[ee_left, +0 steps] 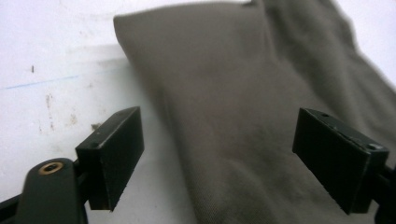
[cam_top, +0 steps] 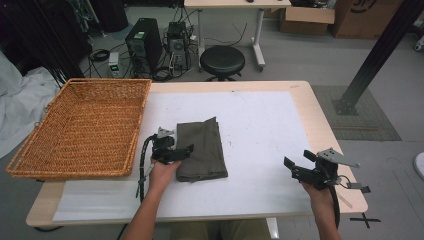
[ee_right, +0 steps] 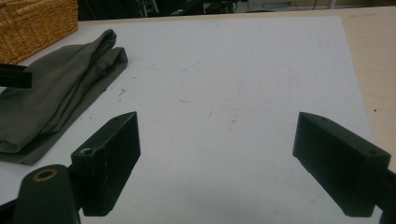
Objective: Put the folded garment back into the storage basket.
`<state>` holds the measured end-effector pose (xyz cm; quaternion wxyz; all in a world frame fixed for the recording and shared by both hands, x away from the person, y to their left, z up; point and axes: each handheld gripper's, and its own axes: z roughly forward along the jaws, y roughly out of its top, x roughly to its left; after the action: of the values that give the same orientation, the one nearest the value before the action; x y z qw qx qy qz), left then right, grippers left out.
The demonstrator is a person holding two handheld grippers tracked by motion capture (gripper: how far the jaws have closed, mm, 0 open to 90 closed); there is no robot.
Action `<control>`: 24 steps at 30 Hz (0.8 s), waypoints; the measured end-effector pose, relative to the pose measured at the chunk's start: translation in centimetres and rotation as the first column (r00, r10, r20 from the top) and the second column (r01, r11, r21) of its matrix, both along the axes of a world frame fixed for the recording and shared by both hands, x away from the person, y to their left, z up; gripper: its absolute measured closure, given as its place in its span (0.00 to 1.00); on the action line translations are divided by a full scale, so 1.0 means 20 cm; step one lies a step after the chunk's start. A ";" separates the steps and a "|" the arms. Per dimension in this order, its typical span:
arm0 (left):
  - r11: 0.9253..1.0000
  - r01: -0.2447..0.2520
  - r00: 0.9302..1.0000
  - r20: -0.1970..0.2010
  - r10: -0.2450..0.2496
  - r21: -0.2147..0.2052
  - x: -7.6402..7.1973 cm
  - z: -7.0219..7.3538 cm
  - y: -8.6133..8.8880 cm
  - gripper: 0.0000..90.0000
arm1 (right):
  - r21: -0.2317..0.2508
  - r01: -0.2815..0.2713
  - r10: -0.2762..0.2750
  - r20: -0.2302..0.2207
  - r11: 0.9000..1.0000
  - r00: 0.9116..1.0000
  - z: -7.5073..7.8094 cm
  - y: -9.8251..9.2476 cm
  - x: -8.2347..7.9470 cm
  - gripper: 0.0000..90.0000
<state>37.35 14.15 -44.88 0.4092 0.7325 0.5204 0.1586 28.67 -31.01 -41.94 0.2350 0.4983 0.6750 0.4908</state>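
Observation:
A folded olive-grey cloth (cam_top: 202, 147) lies on the white sheet (cam_top: 260, 135), left of the table's middle. My left gripper (cam_top: 181, 150) stands open at the cloth's left edge. In the left gripper view its jaws straddle that folded edge of the cloth (ee_left: 243, 93), one over the sheet and one over the fabric, and the left gripper (ee_left: 219, 140) holds nothing. My right gripper (cam_top: 299, 160) hovers open over the sheet near the front right, well apart from the cloth. In the right gripper view the cloth (ee_right: 51, 98) lies far left of the right gripper (ee_right: 217, 144).
A large wicker basket (cam_top: 65, 175) sits on the table's left end, close to the cloth, and shows again as the basket (ee_right: 37, 23). Bare wooden table (cam_top: 320, 130) borders the sheet at the right. Behind the table stand a black stool (cam_top: 222, 61) and computer towers (cam_top: 145, 42).

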 end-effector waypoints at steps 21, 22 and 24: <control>0.998 0.016 1.000 0.003 -0.017 0.059 0.00 0.00 -0.02 0.83 | 0.012 -0.009 0.009 -0.010 1.000 1.000 -0.01 0.03 0.02 0.17; 0.998 0.027 1.000 0.005 -0.027 0.057 0.00 0.00 -0.02 0.87 | 0.013 -0.008 0.008 -0.010 1.000 1.000 -0.01 0.02 0.02 0.17; 0.999 0.036 0.999 -0.004 -0.036 0.028 0.01 0.00 -0.01 0.92 | 0.018 -0.006 0.006 -0.012 1.000 1.000 -0.01 0.02 0.02 0.17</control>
<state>37.45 13.98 -44.91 0.4007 0.7478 0.5055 0.1571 29.09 -30.63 -42.15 0.2249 0.5013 0.6735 0.4945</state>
